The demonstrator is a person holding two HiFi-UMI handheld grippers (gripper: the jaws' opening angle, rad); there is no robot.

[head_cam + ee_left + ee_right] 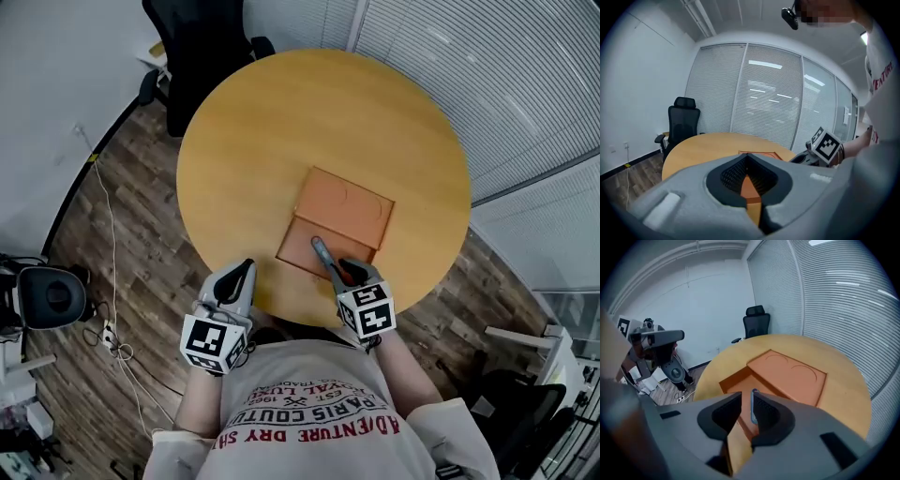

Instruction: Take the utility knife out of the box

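An orange box lies in the middle of the round table. Its lid is slid towards the far side, which bares the near part of the tray. In that bared part lies the grey utility knife, pointing at me. My right gripper hangs over the knife's near end, tilted down and open. In the right gripper view the knife shows in the gap of the right gripper, close to the right-hand jaw and not pinched. My left gripper is shut and empty over the table's near edge, left of the box.
A black office chair stands at the table's far left side. Slatted blinds on a glass wall run behind and to the right. On the wooden floor at the left lie a white cable and a dark round device. My own torso is right behind both grippers.
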